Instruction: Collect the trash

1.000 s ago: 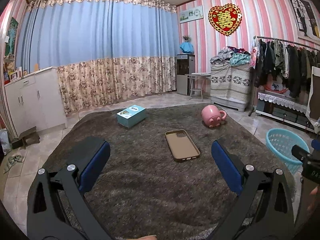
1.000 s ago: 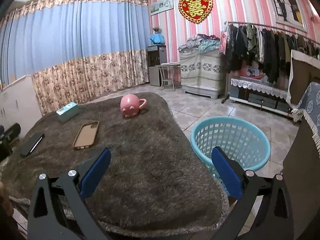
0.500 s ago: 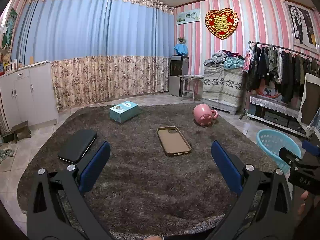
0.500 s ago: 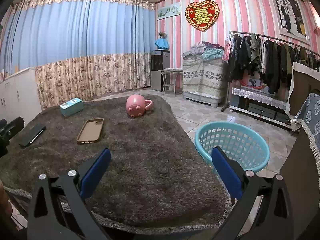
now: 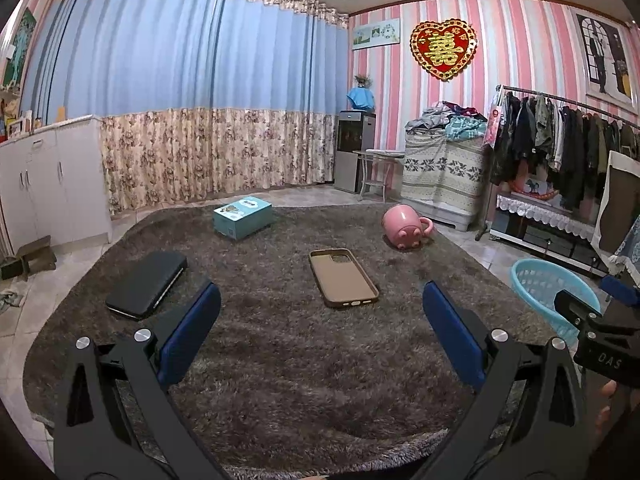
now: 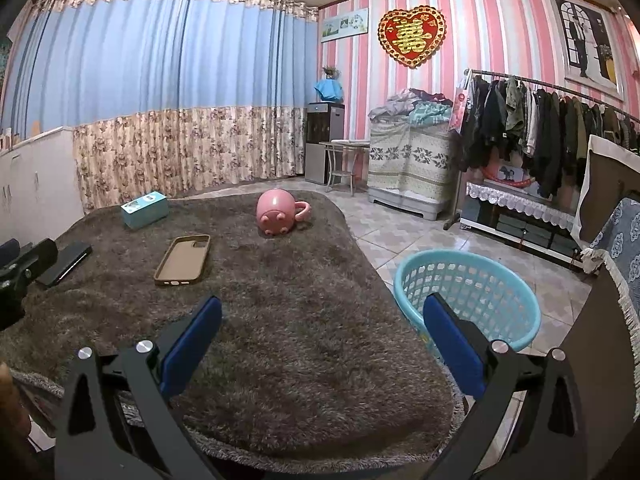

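Left wrist view: nothing has yet been collected, as far as can be seen. The left gripper [image 5: 320, 328] and right gripper [image 6: 322, 330] are both held with jaws spread wide and empty above the shaggy bench [image 5: 280, 360]. Four items are left on it: a phone case [image 5: 343, 278] at 12 o'clock, a pink mug [image 5: 404, 230] at 1, a teal box [image 5: 242, 222] at 11, a black case [image 5: 146, 284] at 10. The basket [image 6: 468, 296] is seen on the floor, apparently empty
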